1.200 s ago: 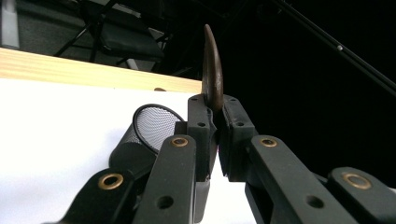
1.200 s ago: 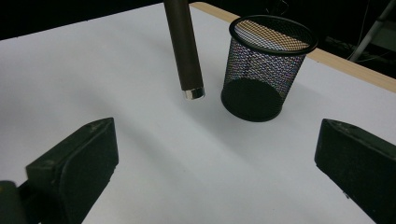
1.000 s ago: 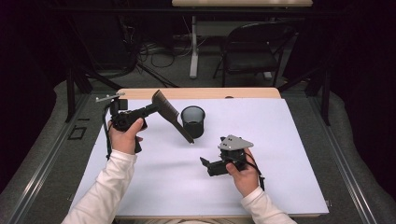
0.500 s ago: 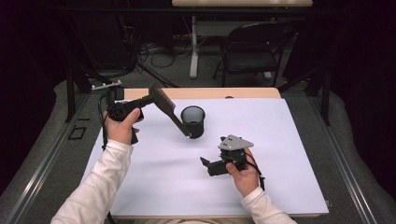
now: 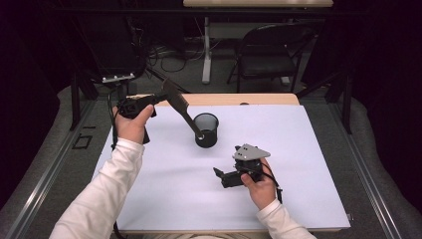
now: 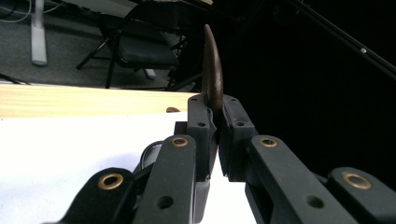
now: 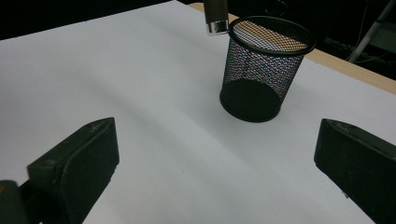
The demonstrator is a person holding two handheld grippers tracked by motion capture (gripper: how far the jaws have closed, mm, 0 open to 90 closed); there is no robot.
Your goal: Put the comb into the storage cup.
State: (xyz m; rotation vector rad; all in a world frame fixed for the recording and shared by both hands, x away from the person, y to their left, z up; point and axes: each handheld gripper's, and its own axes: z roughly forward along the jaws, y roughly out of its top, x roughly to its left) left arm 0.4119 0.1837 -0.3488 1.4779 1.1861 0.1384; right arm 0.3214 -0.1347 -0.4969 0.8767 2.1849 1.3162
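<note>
My left gripper (image 5: 160, 98) is raised over the table's far left, shut on the broad brown blade of a spatula (image 5: 175, 99). The left gripper view shows that blade edge-on (image 6: 212, 70), pinched between the pads of my left gripper (image 6: 214, 106). The spatula's handle slants down to the right, and its metal tip (image 7: 216, 24) hangs just outside the near-left rim of a black mesh cup (image 5: 206, 130) (image 7: 261, 70). Whether the tip touches the rim I cannot tell. My right gripper (image 5: 219, 178) (image 7: 219, 172) rests low on the white sheet, open, with nothing between its fingers, aimed at the cup.
A white sheet (image 5: 298, 169) covers most of the wooden table (image 5: 259, 99). A dark folding chair (image 5: 268, 55) and a table leg (image 5: 206, 55) stand on the floor beyond the far edge. Metal rails run along both sides of the table.
My left hand has lifted and drawn back toward the far left, carrying the spatula. Its handle tip has risen from beside the cup's wall to rim height. The right hand has kept still.
</note>
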